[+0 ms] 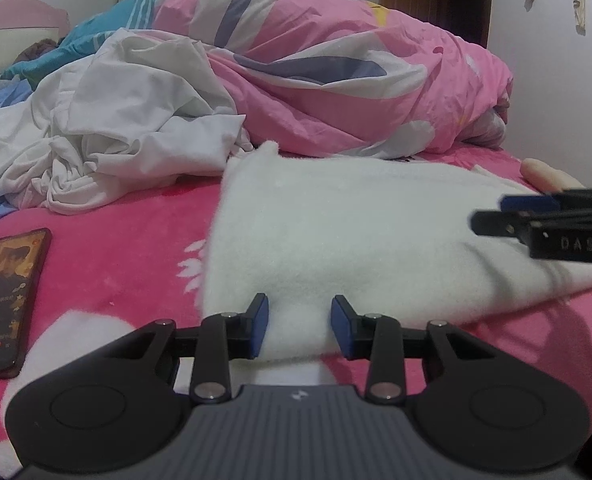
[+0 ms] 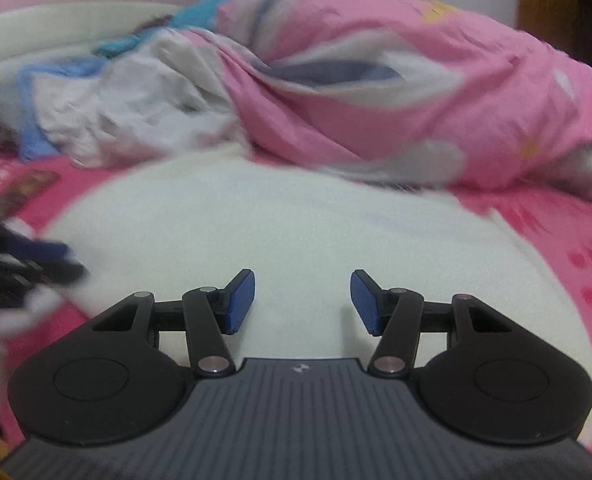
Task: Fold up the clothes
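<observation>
A white fleecy garment (image 1: 335, 224) lies spread on the pink bed; it fills the middle of the right wrist view (image 2: 288, 224). My left gripper (image 1: 299, 326) is open, its blue pads on either side of the garment's near edge. My right gripper (image 2: 301, 300) is open and empty over the garment; it also shows at the right of the left wrist view (image 1: 491, 218). The left gripper appears blurred at the left edge of the right wrist view (image 2: 36, 264).
A heap of crumpled white clothes (image 1: 108, 132) lies at the back left. A bunched pink quilt (image 1: 355, 80) runs along the back. A phone (image 1: 8, 300) with a lit screen lies on the pink blanket (image 1: 116, 240) at the left.
</observation>
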`<action>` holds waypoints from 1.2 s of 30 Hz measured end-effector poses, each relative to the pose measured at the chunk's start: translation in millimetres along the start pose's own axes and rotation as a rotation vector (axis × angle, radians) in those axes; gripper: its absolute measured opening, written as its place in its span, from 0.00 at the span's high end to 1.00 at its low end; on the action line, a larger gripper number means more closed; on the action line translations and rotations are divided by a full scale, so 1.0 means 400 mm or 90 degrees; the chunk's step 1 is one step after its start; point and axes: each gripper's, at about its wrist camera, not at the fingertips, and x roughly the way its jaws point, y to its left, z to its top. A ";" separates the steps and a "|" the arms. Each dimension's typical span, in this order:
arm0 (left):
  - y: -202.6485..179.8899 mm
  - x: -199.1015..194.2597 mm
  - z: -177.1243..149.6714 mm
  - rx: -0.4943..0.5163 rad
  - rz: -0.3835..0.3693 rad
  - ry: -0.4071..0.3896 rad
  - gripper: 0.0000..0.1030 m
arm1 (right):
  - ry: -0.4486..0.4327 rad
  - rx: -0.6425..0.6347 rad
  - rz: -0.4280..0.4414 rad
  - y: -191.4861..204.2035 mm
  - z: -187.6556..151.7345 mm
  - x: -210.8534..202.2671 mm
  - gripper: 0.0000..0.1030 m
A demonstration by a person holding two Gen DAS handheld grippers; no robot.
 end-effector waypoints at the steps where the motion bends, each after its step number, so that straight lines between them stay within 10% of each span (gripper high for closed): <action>1: 0.001 0.000 0.000 0.000 -0.001 -0.001 0.64 | -0.006 -0.003 0.011 0.015 0.007 0.004 0.49; 36: 0.050 0.059 0.082 -0.019 -0.045 0.000 0.57 | -0.021 0.022 0.075 0.050 -0.055 0.111 0.47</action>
